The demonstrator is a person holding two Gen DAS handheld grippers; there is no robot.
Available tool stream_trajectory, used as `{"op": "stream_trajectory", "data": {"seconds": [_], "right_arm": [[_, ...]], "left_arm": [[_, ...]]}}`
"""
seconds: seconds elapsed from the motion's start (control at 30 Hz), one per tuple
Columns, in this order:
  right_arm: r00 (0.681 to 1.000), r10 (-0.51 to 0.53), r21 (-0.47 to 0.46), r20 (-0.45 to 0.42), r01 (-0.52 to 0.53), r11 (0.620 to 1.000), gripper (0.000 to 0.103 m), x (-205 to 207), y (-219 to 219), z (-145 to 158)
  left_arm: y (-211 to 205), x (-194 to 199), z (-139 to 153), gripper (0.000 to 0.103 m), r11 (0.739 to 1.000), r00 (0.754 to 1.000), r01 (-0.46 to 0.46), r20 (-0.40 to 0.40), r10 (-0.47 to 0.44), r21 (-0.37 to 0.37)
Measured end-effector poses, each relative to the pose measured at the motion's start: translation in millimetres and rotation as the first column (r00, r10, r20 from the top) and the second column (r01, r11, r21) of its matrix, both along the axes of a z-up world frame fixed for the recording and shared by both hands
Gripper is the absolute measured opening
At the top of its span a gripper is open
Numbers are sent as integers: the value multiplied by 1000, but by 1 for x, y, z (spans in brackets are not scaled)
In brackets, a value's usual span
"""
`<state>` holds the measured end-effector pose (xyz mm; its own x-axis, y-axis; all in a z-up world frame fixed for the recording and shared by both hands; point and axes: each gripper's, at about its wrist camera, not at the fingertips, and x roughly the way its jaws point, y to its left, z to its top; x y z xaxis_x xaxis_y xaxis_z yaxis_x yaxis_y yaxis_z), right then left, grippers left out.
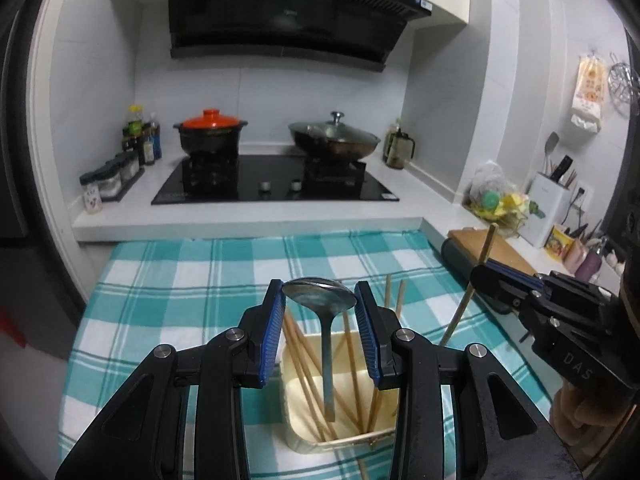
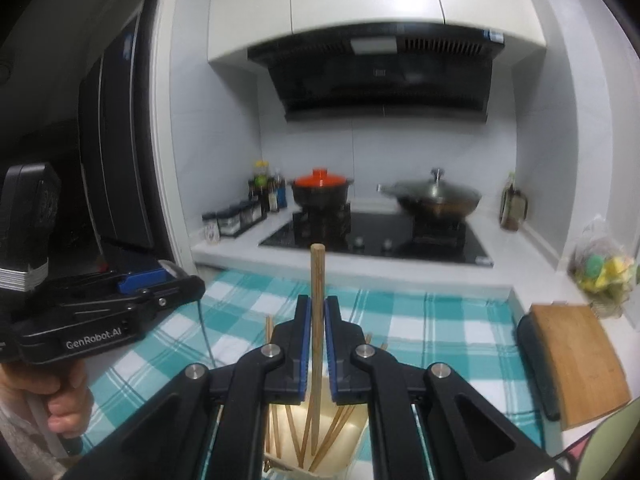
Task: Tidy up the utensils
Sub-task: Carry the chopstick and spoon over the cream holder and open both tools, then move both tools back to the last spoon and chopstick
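Left gripper (image 1: 320,300) clamped across the bowl of a metal spoon (image 1: 320,298), handle hanging down into the cream utensil holder (image 1: 298,412). Right gripper (image 2: 317,312) closed tight on a single wooden chopstick (image 2: 317,280), held upright, lower end inside the same holder among further chopsticks (image 1: 300,356). Holder upright on the teal checked cloth (image 1: 180,280), toward its near edge; wooden cutting board (image 2: 580,356) at its right edge.

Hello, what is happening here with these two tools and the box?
A person holds a gripper in each hand above a cream container of chopsticks on a checked cloth. The left gripper grips a metal spoon by its bowl, handle hanging into the container. The right gripper is shut on one upright wooden chopstick.
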<state>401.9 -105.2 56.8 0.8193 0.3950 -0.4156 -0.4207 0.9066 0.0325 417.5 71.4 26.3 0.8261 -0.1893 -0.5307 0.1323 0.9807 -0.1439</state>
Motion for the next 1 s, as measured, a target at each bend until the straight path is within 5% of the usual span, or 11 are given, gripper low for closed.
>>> {"op": "stream_trajectory", "data": {"seconds": [0.37, 0.4, 0.47, 0.6, 0.73, 0.83, 1.0], "right_arm": [[954, 20, -12, -298, -25, 1000, 8, 59, 9, -81], [949, 15, -3, -315, -17, 1000, 8, 63, 8, -85], [939, -6, 1, -343, 6, 1000, 27, 71, 7, -88], [946, -23, 28, -323, 33, 999, 35, 64, -3, -70], [964, -30, 2, -265, 32, 1000, 35, 36, -19, -36], [972, -37, -47, -230, 27, 999, 47, -1, -33, -20], [969, -38, -173, -243, -5, 985, 48, -75, -58, -37]], "left_arm": [[-8, 41, -71, 38, 999, 979, -25, -199, 31, 33], [-7, 41, -72, 46, 999, 978, -25, -206, 31, 30], [-4, 37, -68, 62, 999, 978, -31, -206, 36, 27], [12, 9, -40, 79, 998, 986, -33, -159, 42, 60], [32, -34, -20, 92, 985, 989, -31, -134, 54, 169], [45, -75, -24, 94, 969, 983, 9, -180, 36, 247], [54, -152, -62, 94, 961, 962, 58, -272, 18, 270]]}}
